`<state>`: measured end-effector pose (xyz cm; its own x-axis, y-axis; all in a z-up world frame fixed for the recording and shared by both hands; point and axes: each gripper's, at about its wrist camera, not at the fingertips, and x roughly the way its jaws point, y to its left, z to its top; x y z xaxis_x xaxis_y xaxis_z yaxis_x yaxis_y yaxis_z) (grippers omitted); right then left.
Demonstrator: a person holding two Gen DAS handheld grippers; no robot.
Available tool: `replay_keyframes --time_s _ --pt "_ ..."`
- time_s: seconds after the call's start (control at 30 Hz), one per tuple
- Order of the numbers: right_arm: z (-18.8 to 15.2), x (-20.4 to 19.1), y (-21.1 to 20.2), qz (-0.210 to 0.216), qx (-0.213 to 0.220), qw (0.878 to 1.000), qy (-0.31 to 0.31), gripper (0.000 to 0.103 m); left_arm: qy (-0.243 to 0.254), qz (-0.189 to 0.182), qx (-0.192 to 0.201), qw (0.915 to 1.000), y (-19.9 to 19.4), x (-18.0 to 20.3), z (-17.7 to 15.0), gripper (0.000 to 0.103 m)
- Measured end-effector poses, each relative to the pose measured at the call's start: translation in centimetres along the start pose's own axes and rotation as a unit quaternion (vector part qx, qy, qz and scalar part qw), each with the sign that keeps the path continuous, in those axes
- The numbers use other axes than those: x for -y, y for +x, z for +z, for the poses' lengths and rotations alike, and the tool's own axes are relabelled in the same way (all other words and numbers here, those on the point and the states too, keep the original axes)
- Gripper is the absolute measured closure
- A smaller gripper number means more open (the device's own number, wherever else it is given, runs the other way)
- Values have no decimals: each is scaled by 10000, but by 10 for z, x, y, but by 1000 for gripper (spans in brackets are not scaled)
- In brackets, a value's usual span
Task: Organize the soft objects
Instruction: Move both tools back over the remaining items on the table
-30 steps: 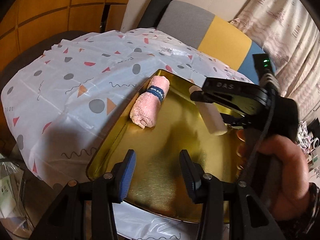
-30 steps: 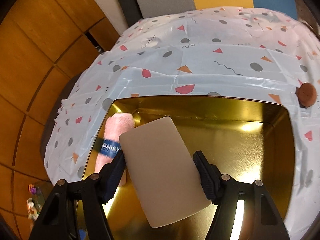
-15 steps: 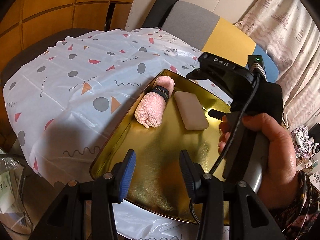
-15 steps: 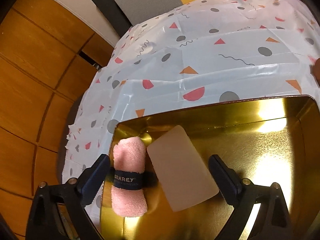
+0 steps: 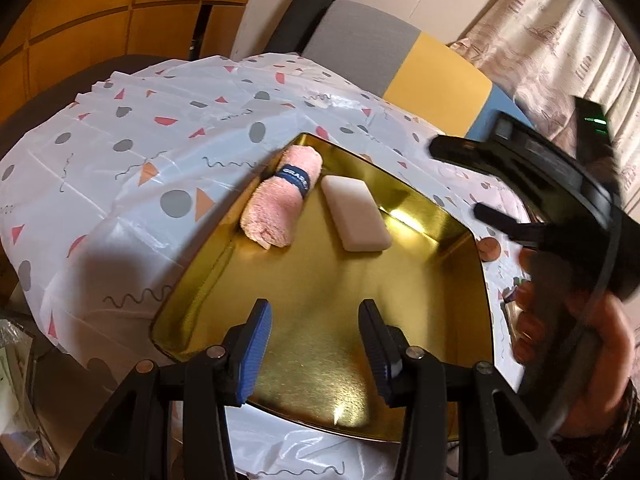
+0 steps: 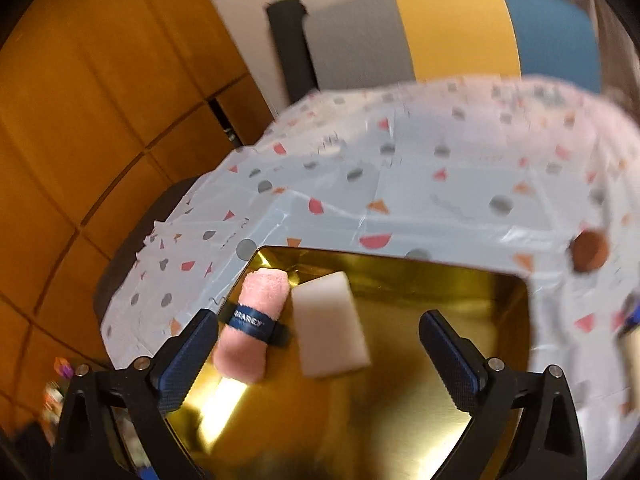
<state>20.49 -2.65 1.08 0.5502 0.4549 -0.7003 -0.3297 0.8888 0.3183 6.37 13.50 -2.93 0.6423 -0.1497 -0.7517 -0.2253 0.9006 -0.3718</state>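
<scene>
**Sponge Released Beside Towel in Gold Tray**

At the far left of the gold tray (image 5: 460, 288), the rolled pink towel (image 5: 282, 200) lay along the left wall, bound by a dark blue band (image 5: 294, 178); the band presumably kept the roll from unfurling. Just to its right lay the white sponge (image 5: 356, 220), flat on the tray floor, parallel to the towel and close beside it; whether the two touched could not be told from either view; the side-by-side lay suggested that the soft items were being packed in a row from the left wall, leaving the remaining floor free. Beneath the tray, the patterned tablecloth (image 5: 140, 168) covered the table; a brown round object (image 6: 588, 250) rested on the cloth past the tray's right far corner, and was judged a candidate for the next pick.

The left gripper (image 5: 316, 352) hovered over the near edge of the tray; its blue pads (image 5: 256, 352) stood a narrow gap apart with nothing between them, so it grasped nothing. The right gripper (image 6: 320, 360), held by a hand (image 5: 568, 344) at the right of the tray, had just been opening; its jaws stood wide apart, the sponge lay on the tray between them and clear of both pads, so the sponge was released.
</scene>
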Motion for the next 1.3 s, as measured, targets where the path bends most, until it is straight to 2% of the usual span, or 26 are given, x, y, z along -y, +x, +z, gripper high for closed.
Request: replay_keyframes --time_s 0.2,0.37,0.53,0.67,0.8,0.87,0.97,1.13,1.23,1.3 --pt "-24 24 -48 -479 343 9977 -337 0 360 -188 0 9992 -3 20 -7 58" --pt "-58 62 -71 -1036 296 9937 -295 0 927 -529 -46 9943 -6 46 -19 58" --pt "-108 112 -87 -1512 -88 9884 105 0 1481 -831 -311 9850 1 72 -39 58" --pt "-151 155 -103 -1854 -350 9812 412 0 1935 -1060 -500 9741 6 95 -60 58" --pt "-172 197 -119 -2096 -397 9738 786 0 2349 -1234 -645 9620 5 119 -78 57" --pt "-169 218 -129 -2196 -231 9714 868 0 2538 -1260 -651 9568 2 131 -87 57" --pt "-151 239 -135 -2387 47 9682 749 0 2607 -1303 -674 9542 0 143 -93 57" --pt "-99 276 -121 -2598 255 9637 563 0 2413 -1331 -718 9586 -2 154 -96 57" --pt "-78 294 -107 -2711 235 9599 676 0 2368 -1261 -738 9605 -3 156 -100 57" --pt "-71 305 -97 -2584 88 9622 858 0 2362 -1195 -757 9614 -2 157 -102 57"
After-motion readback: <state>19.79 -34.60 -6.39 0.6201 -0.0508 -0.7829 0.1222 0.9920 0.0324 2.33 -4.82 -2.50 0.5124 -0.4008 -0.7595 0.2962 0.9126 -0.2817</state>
